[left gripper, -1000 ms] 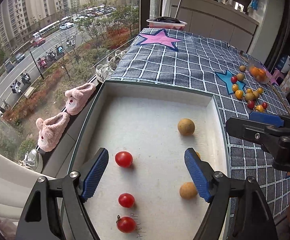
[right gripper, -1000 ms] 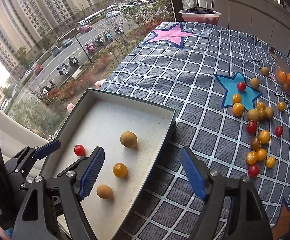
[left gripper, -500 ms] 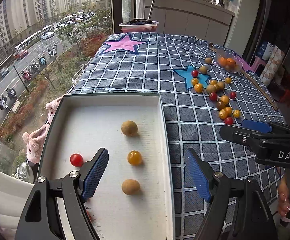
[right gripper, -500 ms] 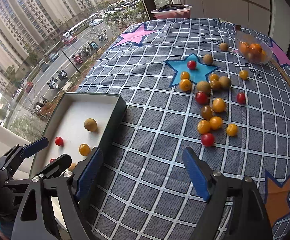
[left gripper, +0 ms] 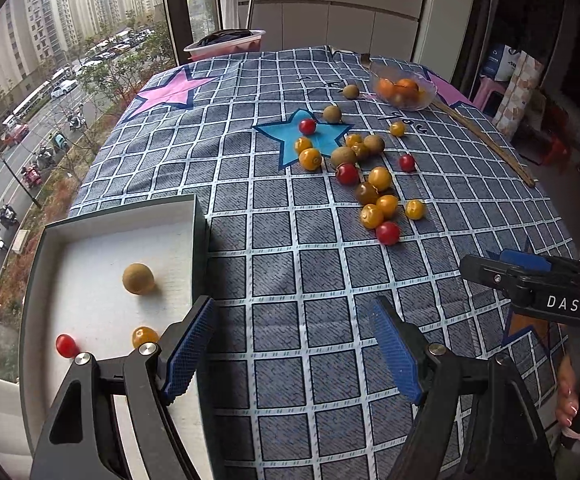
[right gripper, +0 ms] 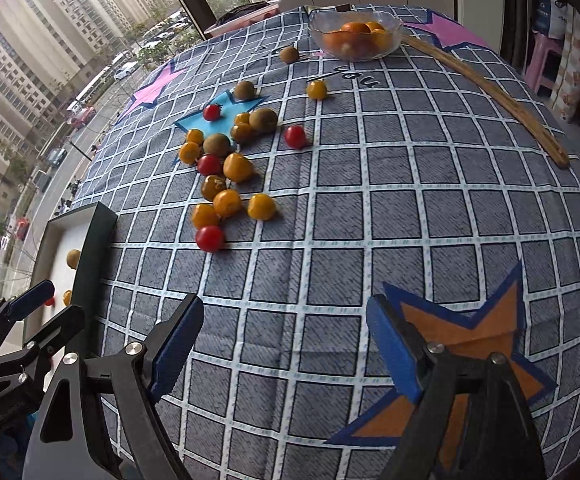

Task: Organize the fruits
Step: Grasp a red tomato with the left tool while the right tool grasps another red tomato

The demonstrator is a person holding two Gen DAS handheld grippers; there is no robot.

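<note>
A white box with dark rim [left gripper: 200, 240] stands at the table's left edge; it also shows in the right wrist view [right gripper: 94, 248]. In it lie a brown longan [left gripper: 138, 278], a yellow tomato [left gripper: 143, 336] and a red tomato [left gripper: 66, 346]. A cluster of red, yellow and brown fruits [left gripper: 370, 188] lies on the checked cloth, also in the right wrist view [right gripper: 226, 176]. My left gripper [left gripper: 294, 352] is open and empty above the cloth beside the box. My right gripper [right gripper: 282, 344] is open and empty near the orange star [right gripper: 470, 332].
A glass bowl of oranges [right gripper: 356, 36] stands at the far side, with a wooden stick [right gripper: 490, 92] to its right. A pink basin [left gripper: 226, 44] sits at the far edge by the window. The table's left edge borders the window.
Both grippers have swung right, away from over the box toward the cloth and the fruit cluster. Both stayed open and empty.
</note>
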